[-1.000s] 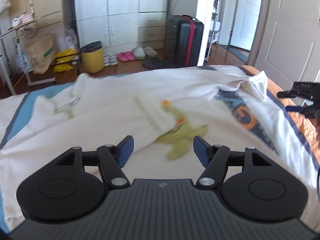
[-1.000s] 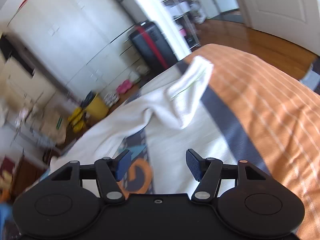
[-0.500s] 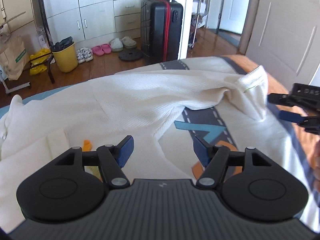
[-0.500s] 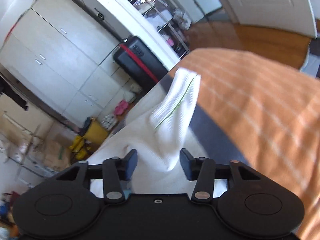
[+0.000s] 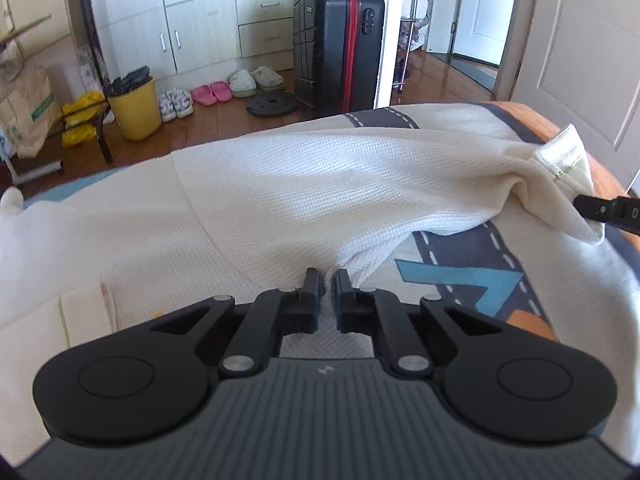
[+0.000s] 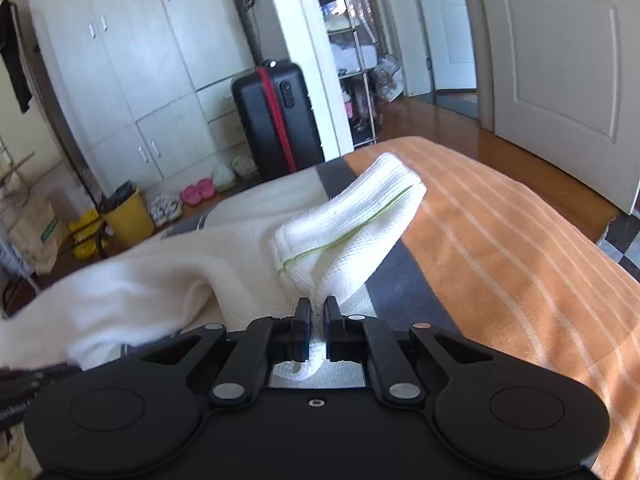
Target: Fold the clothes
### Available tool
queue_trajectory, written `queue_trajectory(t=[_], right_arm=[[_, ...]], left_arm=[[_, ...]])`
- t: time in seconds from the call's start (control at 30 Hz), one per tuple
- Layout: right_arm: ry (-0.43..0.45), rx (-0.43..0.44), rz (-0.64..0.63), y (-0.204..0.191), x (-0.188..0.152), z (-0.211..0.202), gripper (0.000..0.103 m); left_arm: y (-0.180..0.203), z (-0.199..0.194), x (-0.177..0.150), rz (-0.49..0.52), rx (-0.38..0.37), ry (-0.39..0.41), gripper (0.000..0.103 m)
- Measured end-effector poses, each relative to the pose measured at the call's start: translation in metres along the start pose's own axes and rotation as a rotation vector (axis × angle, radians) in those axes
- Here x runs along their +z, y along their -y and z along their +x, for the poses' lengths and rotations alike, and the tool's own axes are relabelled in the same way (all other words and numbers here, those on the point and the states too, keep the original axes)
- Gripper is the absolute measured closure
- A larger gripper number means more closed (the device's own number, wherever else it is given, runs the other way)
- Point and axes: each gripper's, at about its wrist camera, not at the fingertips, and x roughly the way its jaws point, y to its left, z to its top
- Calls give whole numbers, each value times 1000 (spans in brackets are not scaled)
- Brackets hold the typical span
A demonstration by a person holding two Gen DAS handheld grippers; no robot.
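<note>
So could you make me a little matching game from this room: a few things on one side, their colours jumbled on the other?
Things:
1. suitcase
2. bucket
3. slippers
4. garment on the bed

Colours:
a. pink
b. cream white
c. black with a red stripe
d. yellow

Pairs: 1-c, 2-d, 3-a, 4-b

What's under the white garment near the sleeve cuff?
The white garment lies on a bedspread with a grey road and blue-orange print, turning orange-striped beyond the cuff. Whatever lies beneath the garment's main body is covered.
</note>
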Motion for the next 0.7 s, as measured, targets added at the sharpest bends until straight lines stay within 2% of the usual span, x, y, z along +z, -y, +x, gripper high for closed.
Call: queue_trajectory(t=[0.03, 0.07, 0.1, 0.17, 0.23, 0.3, 0.4, 0.53, 0.6, 0.67, 0.7], right_arm=[[30, -1, 5, 0, 4, -8, 96], [66, 10, 8, -2, 8, -18, 96], [102, 34, 10, -5, 14, -29, 96], [164, 117, 15, -12, 23, -49, 95], [212, 233, 26, -26, 30, -69, 95], [242, 379, 20, -46, 32, -89, 95], [214, 637, -13, -92, 24, -109, 95], [54, 926, -103, -165, -14, -129, 95], [-30, 1018, -203, -201, -40, -137, 95], [-30, 1022, -389, -236, -66, -151, 95], [-27, 1010, -474, -250, -76, -156, 95]], left_arm=[[-6, -7, 1, -45, -41, -11, 79], [-13, -16, 1, -84, -98, -10, 55], [-21, -27, 0, -123, -161, -5, 46], [-39, -54, -5, -173, -251, 39, 46], [-59, -82, -12, -198, -277, 82, 46], [-82, -110, -21, -214, -255, 129, 46], [-124, -151, -44, -250, -186, 177, 46], [-183, -200, -85, -350, -115, 238, 46], [-207, -216, -110, -375, -52, 280, 44], [-227, -225, -135, -379, 59, 329, 44], [-239, -224, -144, -400, 62, 316, 46]])
